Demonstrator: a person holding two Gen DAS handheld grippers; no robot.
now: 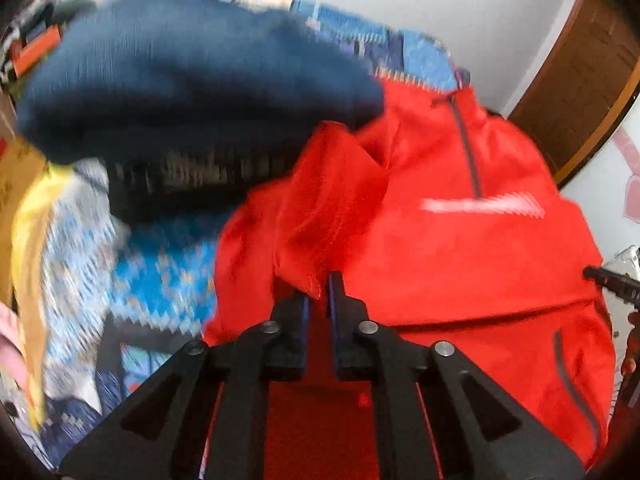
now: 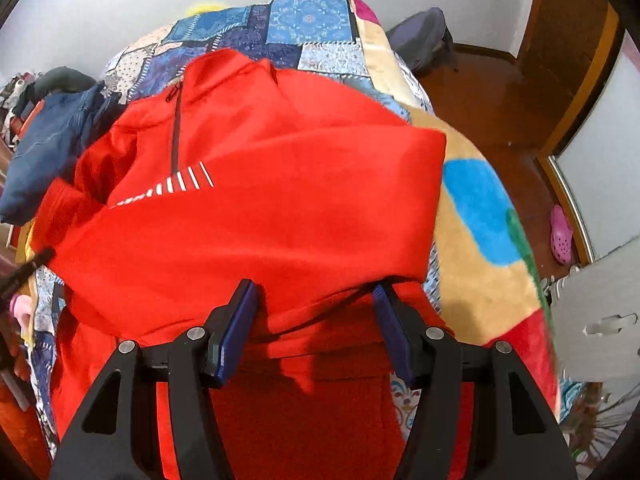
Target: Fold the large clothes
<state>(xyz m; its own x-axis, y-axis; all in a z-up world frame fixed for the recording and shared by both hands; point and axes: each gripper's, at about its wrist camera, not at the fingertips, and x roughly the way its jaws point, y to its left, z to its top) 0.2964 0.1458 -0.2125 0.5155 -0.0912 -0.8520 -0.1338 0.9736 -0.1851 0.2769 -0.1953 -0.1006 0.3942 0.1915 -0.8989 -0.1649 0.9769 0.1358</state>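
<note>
A red zip-neck jacket point(image 2: 260, 208) with white stripes on the chest lies spread on the bed, collar at the far end. In the left wrist view the red jacket point(image 1: 460, 260) fills the right half, and a bunched fold of it rises toward me. My left gripper point(image 1: 318, 286) is shut on the edge of that fold, the fingers nearly together with red cloth pinched at their tips. My right gripper point(image 2: 316, 294) is open at the jacket's near part. Its blue pads point(image 2: 240, 324) stand wide apart, with a folded layer of red cloth lying between them.
A navy garment point(image 1: 180, 80) lies bunched left of the jacket, also the navy garment point(image 2: 52, 140). Under everything is a blue patchwork bedspread point(image 2: 308, 28) and a beige blanket point(image 2: 480, 240). Wooden floor to the right holds a pink clog point(image 2: 561, 236) and a dark bag point(image 2: 420, 36).
</note>
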